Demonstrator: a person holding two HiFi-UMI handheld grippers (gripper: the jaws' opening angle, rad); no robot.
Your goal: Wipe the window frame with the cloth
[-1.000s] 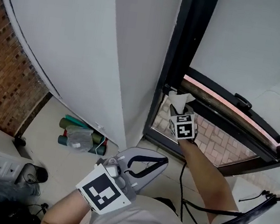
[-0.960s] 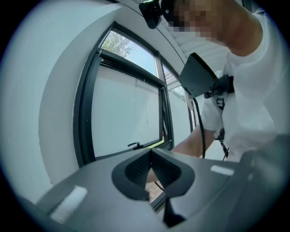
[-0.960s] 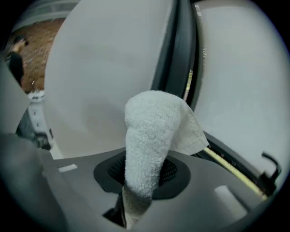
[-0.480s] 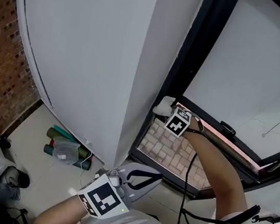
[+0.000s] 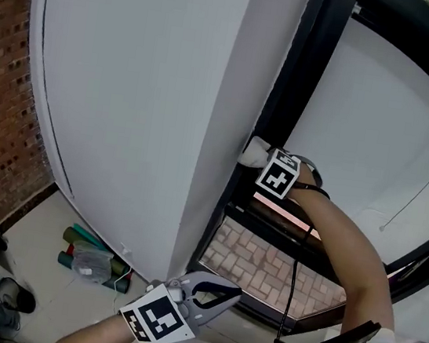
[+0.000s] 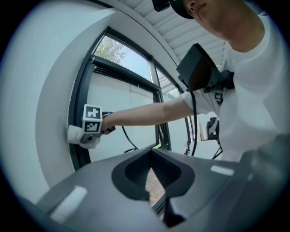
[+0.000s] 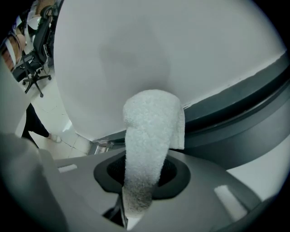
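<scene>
Cloth [image 5: 252, 153], white and fluffy, is pressed as a rolled wad against the dark upright of the window frame [image 5: 280, 112], right where that upright meets the white wall [image 5: 145, 101]. In the right gripper view its narrow tail runs down between the jaws of the right tongs [image 5: 260, 160], which are clamped on it, while the thick free end bulges forward.

The main risk is that only the tail is pinched. If the wad drags hard along the frame, friction could pull it out of the jaws. Below it the window stands open over brick paving [image 5: 263, 262], so a loosened cloth would probably drop outside, out of reach.

A second risk is drift. The wad straddles the seam, so a slightly angled stroke would polish the wall rather than the frame.

The black cable [image 5: 291, 284] hanging under the outstretched right arm may also catch on the lower sash during a long stroke.

Left tongs [image 5: 212, 292] hang low near the person's body, jaws together on nothing, well apart from the work, so they could not help catch the cloth.
</scene>
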